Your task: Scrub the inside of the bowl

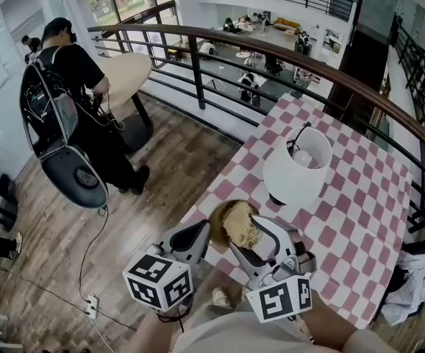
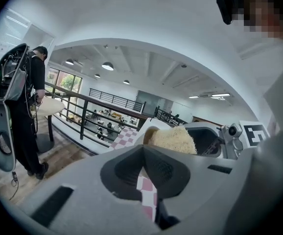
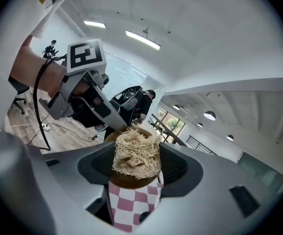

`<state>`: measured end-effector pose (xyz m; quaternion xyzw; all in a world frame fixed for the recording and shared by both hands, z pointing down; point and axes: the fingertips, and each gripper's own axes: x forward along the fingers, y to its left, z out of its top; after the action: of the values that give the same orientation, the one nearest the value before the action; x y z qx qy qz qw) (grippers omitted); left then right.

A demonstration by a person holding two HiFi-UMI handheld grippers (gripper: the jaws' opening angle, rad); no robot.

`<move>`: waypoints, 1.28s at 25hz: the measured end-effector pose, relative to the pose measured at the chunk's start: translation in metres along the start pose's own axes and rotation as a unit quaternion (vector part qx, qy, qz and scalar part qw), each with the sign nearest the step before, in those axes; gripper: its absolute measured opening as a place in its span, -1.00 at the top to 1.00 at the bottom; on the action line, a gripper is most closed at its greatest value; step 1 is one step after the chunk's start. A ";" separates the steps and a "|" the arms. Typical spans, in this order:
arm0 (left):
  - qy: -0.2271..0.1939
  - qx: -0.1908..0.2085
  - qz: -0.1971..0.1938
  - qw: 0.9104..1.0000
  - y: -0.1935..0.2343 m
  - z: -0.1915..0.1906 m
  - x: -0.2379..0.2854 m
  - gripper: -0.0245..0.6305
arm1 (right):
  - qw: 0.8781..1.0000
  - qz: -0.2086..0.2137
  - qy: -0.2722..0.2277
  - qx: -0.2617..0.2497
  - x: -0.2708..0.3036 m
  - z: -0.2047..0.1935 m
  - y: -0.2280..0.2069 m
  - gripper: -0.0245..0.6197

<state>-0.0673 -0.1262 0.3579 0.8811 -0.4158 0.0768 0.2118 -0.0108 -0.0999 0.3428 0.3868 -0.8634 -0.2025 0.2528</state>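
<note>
At counter (image 1: pixel 348 219) edge, right hand-held gripper (image 1: pixel 255 235) clamped scrubber (image 1: pixel 240 228) inside bowl (image 1: pixel 217 220); left hand-held gripper (image 1: pixel 201 232) pinched rim; scrubbing looked underway, unfinished.

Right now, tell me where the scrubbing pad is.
In the head view, the scrubbing pad sits inside the brown bowl at the checked table's near edge, pinched between the right gripper's jaws.

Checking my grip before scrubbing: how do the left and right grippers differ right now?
The right gripper clamps the fibrous scrubber inside the bowl; the left gripper holds no scrubber and appears to pinch the bowl's rim. The right gripper's jaws stand apart around the scrubber; the left gripper's are nearly together. Both work at the same bowl.
</note>
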 end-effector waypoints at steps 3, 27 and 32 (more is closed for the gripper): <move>0.002 0.011 0.003 1.000 -0.003 0.002 0.001 0.88 | 0.996 0.033 -0.069 0.048 -0.005 0.026 0.001 0.15; 0.019 0.352 0.017 0.936 -0.043 0.010 0.010 0.88 | 0.954 0.146 -0.012 0.261 0.017 0.013 -0.060 0.15; -0.025 0.247 0.022 0.968 -0.023 0.025 0.004 0.88 | 0.954 0.106 -0.008 0.279 0.005 -0.009 -0.077 0.15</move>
<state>-0.0478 -0.1274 0.3294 0.8984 -0.4083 0.1600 -0.0245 0.0349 -0.1525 0.3094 0.3467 -0.9234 0.0719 0.1480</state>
